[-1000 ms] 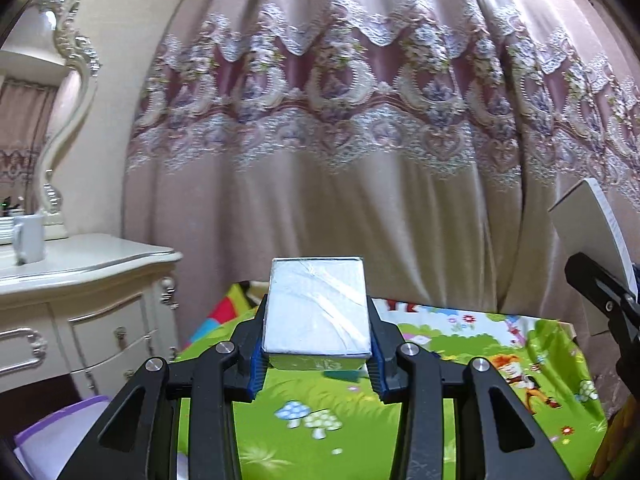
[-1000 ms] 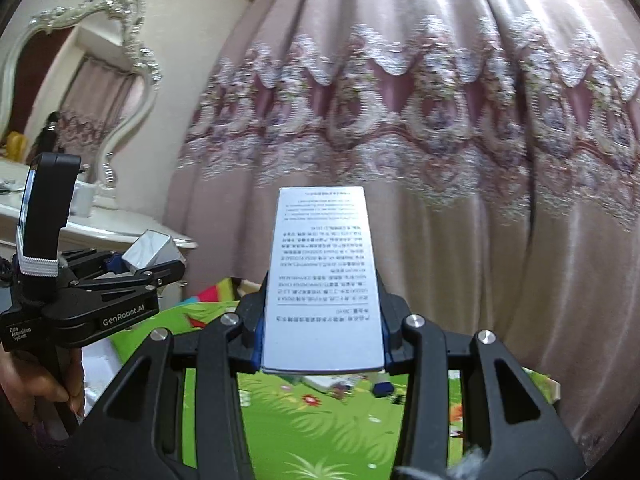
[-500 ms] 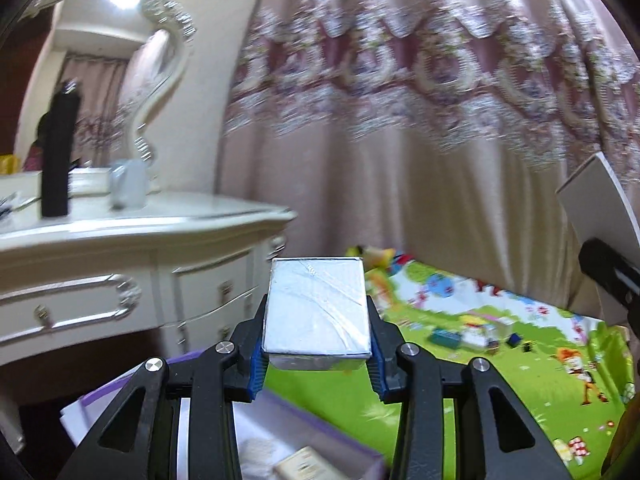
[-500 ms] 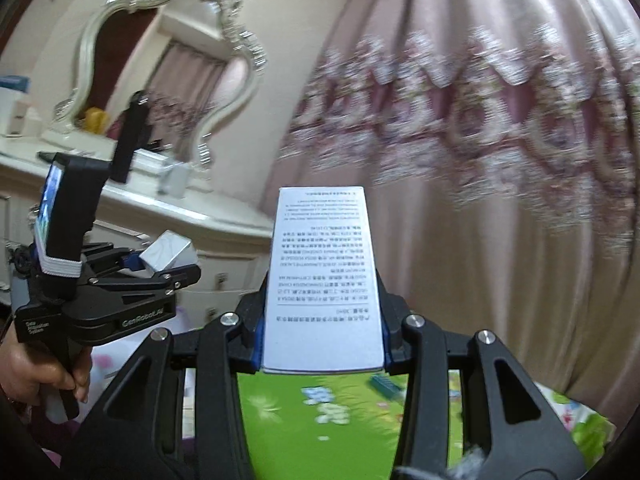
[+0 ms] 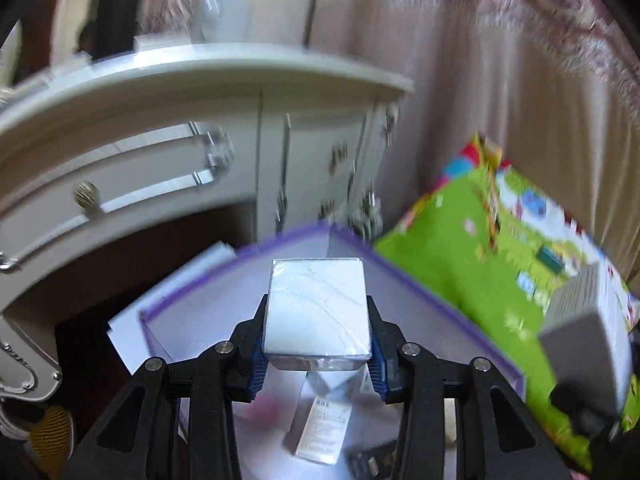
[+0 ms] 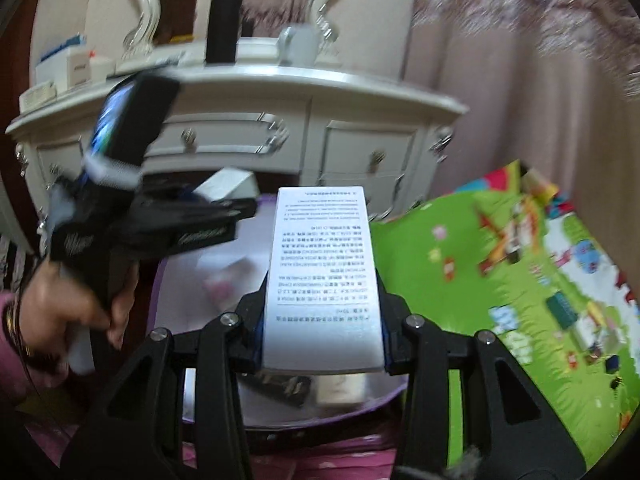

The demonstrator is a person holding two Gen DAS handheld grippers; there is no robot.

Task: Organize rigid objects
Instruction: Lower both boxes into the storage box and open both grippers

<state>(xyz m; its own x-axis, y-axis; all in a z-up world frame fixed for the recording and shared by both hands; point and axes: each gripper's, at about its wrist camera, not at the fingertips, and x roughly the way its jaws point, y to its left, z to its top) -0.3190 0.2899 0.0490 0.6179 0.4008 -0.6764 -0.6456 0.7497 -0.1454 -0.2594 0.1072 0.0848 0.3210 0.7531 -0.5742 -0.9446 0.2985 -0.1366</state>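
Purple-rimmed storage box (image 5: pixel 448 312) now lies under both loaded grippers.

A second ago both cameras faced the curtain; they have since swung down and left, past the cream dressing table (image 5: pixel 200 92), so the box's pale interior fills the lower view. The left gripper (image 5: pixel 316 360) is clamped on a small silver film-wrapped carton (image 5: pixel 316 312), held above the box's far corner; the right gripper (image 6: pixel 322 356) is clamped on a tall white carton printed with black text (image 6: pixel 322 280), over the box's near edge. A white barcoded carton (image 5: pixel 320 428) already lies inside. Judging from this, both cartons are about to be lowered in beside it, off the green cartoon play mat (image 6: pixel 500 300).
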